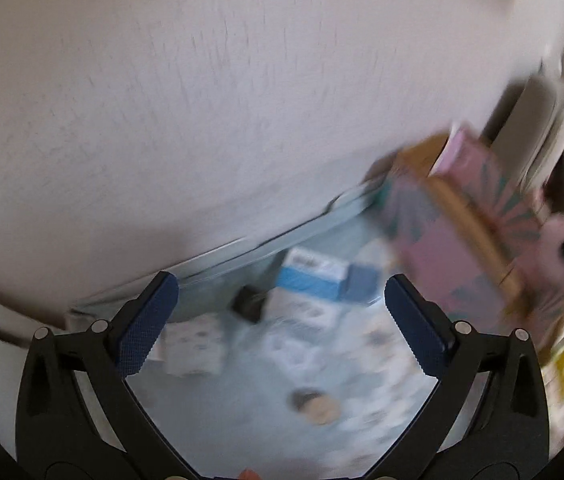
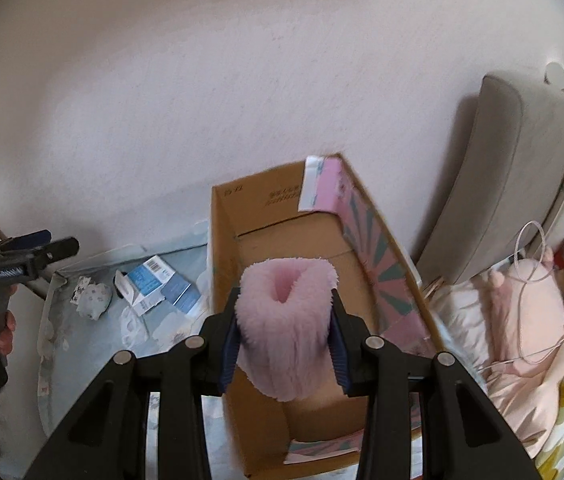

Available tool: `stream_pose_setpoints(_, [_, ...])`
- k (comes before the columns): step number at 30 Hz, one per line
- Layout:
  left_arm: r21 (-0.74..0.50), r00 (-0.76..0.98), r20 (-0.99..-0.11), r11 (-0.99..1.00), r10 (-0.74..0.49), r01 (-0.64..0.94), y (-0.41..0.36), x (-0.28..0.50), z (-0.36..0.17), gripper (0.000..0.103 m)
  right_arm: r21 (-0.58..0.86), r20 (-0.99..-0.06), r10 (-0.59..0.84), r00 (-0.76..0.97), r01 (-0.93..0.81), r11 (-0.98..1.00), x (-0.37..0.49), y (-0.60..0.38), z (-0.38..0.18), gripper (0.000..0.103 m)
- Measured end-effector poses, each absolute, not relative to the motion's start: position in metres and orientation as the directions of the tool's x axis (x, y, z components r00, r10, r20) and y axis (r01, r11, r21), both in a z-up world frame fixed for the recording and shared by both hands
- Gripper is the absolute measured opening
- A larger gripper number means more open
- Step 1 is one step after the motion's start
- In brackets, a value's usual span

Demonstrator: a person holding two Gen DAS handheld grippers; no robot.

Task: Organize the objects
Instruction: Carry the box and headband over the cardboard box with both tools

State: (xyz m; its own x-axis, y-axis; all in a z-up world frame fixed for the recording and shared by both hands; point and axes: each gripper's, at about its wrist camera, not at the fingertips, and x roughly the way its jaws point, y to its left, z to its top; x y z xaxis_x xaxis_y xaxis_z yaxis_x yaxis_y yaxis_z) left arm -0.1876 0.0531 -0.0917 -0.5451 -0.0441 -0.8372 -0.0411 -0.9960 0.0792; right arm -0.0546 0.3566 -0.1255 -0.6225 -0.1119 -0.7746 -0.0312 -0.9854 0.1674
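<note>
Left wrist view, blurred: the left tongs [image 1: 278, 312] stand spread wide with nothing between them, above a pale blue bedsheet [image 1: 242, 400] strewn with small items, among them one blue-and-white carton [image 1: 314, 276]; the sheet's edge runs along the white wall [image 1: 202, 100]. Right wrist view: the right tongs [image 2: 284, 340] are clenched on one fluffy pink slipper [image 2: 286, 320], held over the one open cardboard box [image 2: 226, 280], whose interior looks bare. The left tongs [image 2: 42, 246] hang well apart at left.
</note>
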Motion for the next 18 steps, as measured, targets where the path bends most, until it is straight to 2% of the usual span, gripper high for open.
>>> stream_pose_setpoints(3, [0.195, -0.499, -0.861, -0.968, -0.094, -0.155, 0.062, -0.195, -0.124, 0.103, 0.178, -0.788, -0.130, -0.602, -0.020, -0.984, -0.057, 0.351, -0.134, 0.036])
stream_pose_setpoints(10, [0.226, -0.318, -0.940, -0.920, -0.121, -0.319, 0.091, -0.240, -0.180, 0.103, 0.171, -0.810, -0.118, -0.574, -0.039, -0.984, -0.057, 0.354, -0.149, 0.036])
stream_pose_setpoints(15, [0.183, -0.169, -0.977, -0.914, -0.128, -0.362, 0.095, -0.269, -0.218, 0.103, 0.171, -0.820, -0.105, -0.562, -0.065, -0.983, -0.056, 0.358, -0.155, 0.036])
stream_pose_setpoints(17, [0.151, -0.144, -0.984, -0.924, -0.105, -0.352, 0.093, -0.273, -0.224, 0.097, 0.172, -0.823, -0.103, -0.558, -0.073, -0.982, -0.056, 0.360, -0.157, 0.036])
stream_pose_setpoints(18, [0.116, -0.123, -0.989, -0.933, -0.078, -0.341, 0.090, -0.275, -0.227, 0.084, 0.173, -0.824, -0.102, -0.557, -0.075, -0.982, -0.057, 0.360, -0.157, 0.036])
